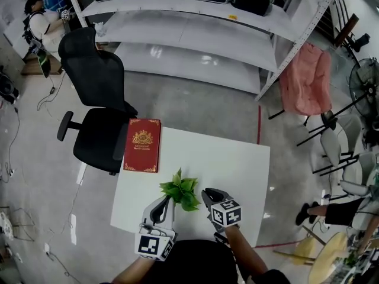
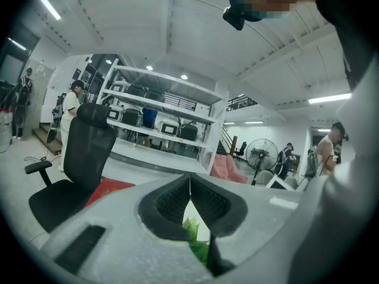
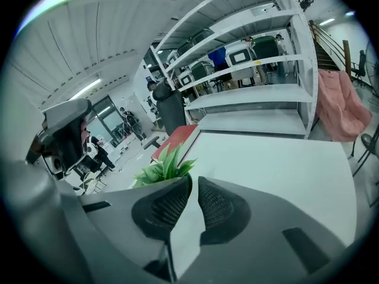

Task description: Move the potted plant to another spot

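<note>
Looking down at the white table (image 1: 228, 158), I see the potted plant (image 1: 181, 191) close to the near edge, between my two grippers. My left gripper (image 1: 166, 201) has its jaw tips pressed together on nothing, with green leaves showing just beyond. My right gripper (image 1: 208, 195) is closed and empty too, the plant just to its left. A red book (image 1: 142, 145) lies at the far left corner.
</note>
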The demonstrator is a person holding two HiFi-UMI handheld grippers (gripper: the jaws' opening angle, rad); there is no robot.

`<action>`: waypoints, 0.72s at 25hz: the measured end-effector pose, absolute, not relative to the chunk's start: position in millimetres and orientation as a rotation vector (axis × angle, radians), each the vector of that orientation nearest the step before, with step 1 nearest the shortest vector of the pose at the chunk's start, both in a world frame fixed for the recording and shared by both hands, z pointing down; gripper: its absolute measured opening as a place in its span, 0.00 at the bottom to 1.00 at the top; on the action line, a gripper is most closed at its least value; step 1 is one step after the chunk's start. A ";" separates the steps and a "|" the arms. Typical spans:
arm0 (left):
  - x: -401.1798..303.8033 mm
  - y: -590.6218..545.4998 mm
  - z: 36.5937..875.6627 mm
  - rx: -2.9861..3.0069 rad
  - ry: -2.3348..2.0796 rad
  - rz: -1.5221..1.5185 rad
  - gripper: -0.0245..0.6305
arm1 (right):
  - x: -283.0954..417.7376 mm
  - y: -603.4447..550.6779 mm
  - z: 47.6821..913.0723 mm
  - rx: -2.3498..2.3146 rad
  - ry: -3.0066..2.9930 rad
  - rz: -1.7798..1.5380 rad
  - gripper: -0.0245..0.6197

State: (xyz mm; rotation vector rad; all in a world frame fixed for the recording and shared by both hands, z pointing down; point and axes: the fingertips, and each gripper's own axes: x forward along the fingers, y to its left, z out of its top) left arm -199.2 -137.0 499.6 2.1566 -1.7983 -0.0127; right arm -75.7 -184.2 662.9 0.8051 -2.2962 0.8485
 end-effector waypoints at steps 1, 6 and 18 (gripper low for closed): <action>-200.4 -139.8 500.6 2.154 -1.796 -0.011 0.07 | -77.8 -186.3 667.1 0.791 -2.286 0.856 0.06; -209.5 -150.0 509.0 2.126 -1.793 0.003 0.07 | -92.3 -189.1 690.6 0.684 -2.227 0.897 0.19; -225.4 -161.9 522.5 2.068 -1.799 0.017 0.07 | -113.5 -192.9 719.6 0.578 -2.153 0.926 0.20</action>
